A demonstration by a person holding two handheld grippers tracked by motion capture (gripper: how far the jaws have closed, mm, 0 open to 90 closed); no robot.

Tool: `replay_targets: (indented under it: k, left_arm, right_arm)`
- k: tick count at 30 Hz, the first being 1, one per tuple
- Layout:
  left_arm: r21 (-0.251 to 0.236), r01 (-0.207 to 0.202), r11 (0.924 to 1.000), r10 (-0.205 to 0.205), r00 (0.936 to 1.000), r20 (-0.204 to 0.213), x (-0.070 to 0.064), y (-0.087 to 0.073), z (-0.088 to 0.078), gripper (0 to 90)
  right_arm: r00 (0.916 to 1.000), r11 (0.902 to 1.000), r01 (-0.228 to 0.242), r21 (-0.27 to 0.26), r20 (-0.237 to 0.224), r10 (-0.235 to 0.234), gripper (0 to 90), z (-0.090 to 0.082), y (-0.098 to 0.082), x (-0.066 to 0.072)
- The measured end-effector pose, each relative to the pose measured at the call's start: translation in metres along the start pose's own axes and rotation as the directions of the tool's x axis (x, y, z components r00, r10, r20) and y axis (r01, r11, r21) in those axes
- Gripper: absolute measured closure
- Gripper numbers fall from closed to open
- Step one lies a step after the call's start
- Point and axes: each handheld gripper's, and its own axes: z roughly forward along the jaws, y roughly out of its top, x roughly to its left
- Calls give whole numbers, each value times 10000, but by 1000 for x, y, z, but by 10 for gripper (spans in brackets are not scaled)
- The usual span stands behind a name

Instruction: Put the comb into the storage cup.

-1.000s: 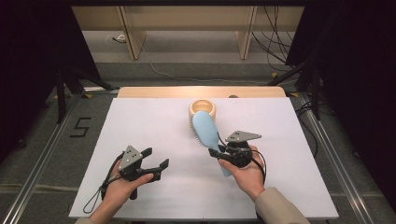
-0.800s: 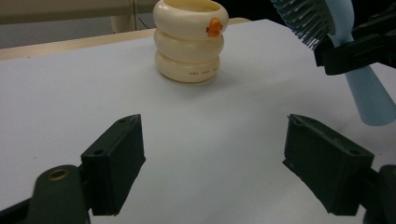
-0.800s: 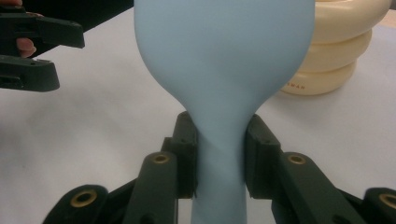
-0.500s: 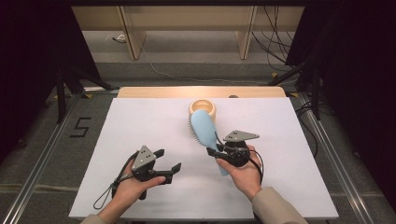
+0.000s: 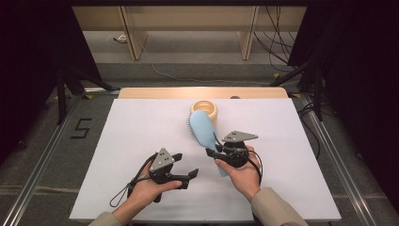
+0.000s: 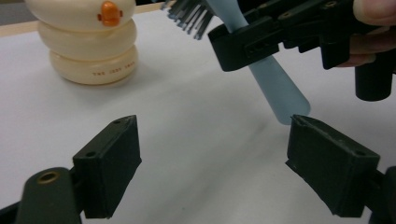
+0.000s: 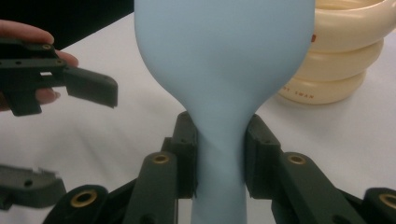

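A: Closing in — left hand-held gripper (image 5: 188, 176) has slid across the bench (image 5: 301, 155) toward the right one since a second ago. Its jaws have just been opening; they stand wide with nothing between them.

B: And the brush (image 5: 203, 129)?

A: Right hand-held gripper (image 7: 218, 156) is clamped on its neck, just above the handle. The head points away from that gripper, bristles facing the bench, lifted clear of it. That hand hasn't moved.

B: Where's the handle tip relative to the left one?

A: In the left gripper view the tip (image 6: 287, 105) hangs just ahead of its far-side jaw, slightly above it, not touching. Not between the jaws yet.

B: So a handover?

A: My read: a two-handed regrip or pass. Left needs to ease forward a bit more so the handle end sits between its pads, then shut.

B: Anything in the way?

A: Cream ring toy (image 5: 204, 109) sits beyond the brush head, apart from both grippers. Not in the path.
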Motion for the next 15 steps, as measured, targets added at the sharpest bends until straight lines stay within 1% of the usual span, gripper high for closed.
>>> replay_targets:
  k: [7,15]
  left_arm:
    - [172,79,9998,-86,9990,429,-9,-1,13,168]
    - [281,97,9996,-115,9980,625,-15,-3,24,177]
  right_arm:
    - [10000,10000,7,24,-36,-6,702,4,1,3]
    - [10000,10000,37,-27,-51,-37,702,7,2,6]
